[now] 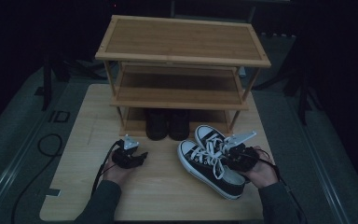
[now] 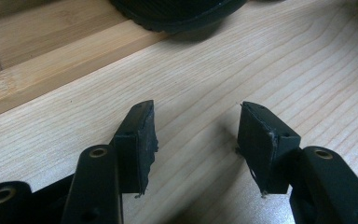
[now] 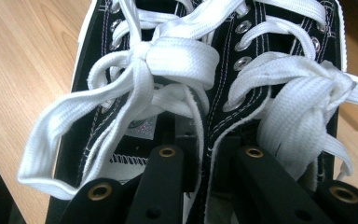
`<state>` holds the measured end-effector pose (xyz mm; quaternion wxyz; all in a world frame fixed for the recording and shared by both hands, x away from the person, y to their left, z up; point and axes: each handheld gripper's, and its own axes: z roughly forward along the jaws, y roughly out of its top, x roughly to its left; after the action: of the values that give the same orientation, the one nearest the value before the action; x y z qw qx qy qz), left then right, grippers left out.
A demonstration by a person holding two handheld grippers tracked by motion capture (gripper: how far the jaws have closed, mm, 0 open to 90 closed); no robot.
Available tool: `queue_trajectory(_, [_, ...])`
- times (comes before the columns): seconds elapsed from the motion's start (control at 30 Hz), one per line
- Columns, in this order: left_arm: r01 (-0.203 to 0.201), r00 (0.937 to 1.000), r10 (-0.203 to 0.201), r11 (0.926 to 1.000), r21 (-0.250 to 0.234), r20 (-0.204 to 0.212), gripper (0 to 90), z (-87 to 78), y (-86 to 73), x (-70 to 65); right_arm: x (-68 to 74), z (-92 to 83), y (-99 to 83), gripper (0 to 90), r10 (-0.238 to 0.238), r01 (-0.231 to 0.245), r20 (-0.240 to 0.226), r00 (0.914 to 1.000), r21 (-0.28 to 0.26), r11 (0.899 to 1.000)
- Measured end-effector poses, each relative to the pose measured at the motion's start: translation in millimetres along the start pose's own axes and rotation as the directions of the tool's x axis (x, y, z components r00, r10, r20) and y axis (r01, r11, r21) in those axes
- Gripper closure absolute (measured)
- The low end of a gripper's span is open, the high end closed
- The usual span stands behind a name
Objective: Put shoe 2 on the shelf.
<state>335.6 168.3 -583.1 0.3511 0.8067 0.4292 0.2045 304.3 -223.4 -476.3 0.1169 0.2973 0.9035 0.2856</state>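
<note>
Resting on the tabletop, the left hand-held gripper has its jaws apart and holds nothing. To the right, the right hand-held gripper clamps both sneakers together before the shoe rack.

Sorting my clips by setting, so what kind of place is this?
Probably a staged shoe-tidying setup in a dim room: a wooden shoe rack stands on a table, dark shoes below, laced sneakers in front.

Black grippers; brass screws; grey sleeves
</note>
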Motion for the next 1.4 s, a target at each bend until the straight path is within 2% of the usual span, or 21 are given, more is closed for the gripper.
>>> queue_trajectory(0.23, [0.0,1.0,0.0,1.0,0.001,0.0,47.1,0.1,0.3,-0.1,1.6,-10.1,9.5,84.7,-0.001,0.001,0.002,1.0,-0.022,1.0])
queue_trajectory(0.33, [0.001,1.0,-0.001,1.0,0.002,0.001,47.1,0.1,0.3,0.0,2.2,-15.7,17.0,84.7,-0.027,0.027,0.002,0.9996,-0.029,0.999])
queue_trajectory(0.5, [0.0,1.0,0.0,1.0,0.001,0.002,47.1,0.0,0.2,0.1,4.5,-22.3,24.8,84.7,-0.044,0.044,0.01,0.999,-0.034,0.998])
queue_trajectory(0.9, [-0.001,1.0,0.001,1.0,0.004,0.003,47.1,0.0,0.5,0.2,5.3,-37.7,40.6,84.5,-0.104,0.103,-0.018,0.9944,-0.06,0.993])
queue_trajectory(0.97, [0.0,1.0,0.0,1.0,0.004,0.003,47.1,0.1,0.6,0.1,5.8,-39.3,44.2,84.6,-0.121,0.119,-0.021,0.9925,-0.063,0.991])
queue_trajectory(1.13, [-0.001,1.0,0.0,1.0,0.003,0.003,47.1,0.1,0.5,0.2,6.6,-41.5,57.4,84.6,-0.163,0.16,-0.06,0.9848,-0.062,0.985])
queue_trajectory(1.4, [-0.002,1.0,0.002,1.0,0.004,0.004,47.1,0.0,0.5,0.4,14.8,-46.7,74.9,84.6,-0.21,0.204,-0.079,0.9745,-0.078,0.976])
